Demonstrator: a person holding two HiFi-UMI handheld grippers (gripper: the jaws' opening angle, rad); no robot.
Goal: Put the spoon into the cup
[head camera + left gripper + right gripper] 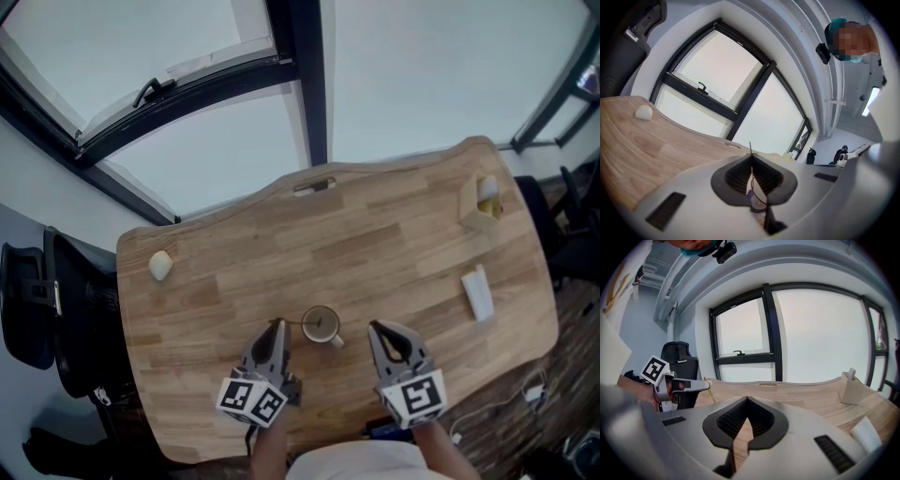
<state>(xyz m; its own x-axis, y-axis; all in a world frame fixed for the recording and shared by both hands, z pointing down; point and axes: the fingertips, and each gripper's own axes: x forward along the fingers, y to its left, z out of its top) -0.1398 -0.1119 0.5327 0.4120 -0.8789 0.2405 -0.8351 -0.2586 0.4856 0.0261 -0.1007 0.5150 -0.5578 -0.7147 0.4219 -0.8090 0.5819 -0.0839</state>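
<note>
A small cup [322,326] with a handle stands on the wooden table [394,244] near its front edge, between my two grippers. My left gripper [275,329] is just left of the cup and shut on the spoon [298,323], whose thin stem reaches from the jaw tips across to the cup's mouth. In the left gripper view the stem [750,149] pokes out between the closed pads. The right gripper view shows the left gripper [708,385] with the spoon [711,395] hanging from its tip. My right gripper [380,331] is just right of the cup, shut and holding nothing [746,402].
A pale rounded lump [160,265] lies at the table's left end. At the right end stand a wooden holder [481,204] and a white block [477,293]. A black chair [56,309] is left of the table. Large windows run beyond the far edge.
</note>
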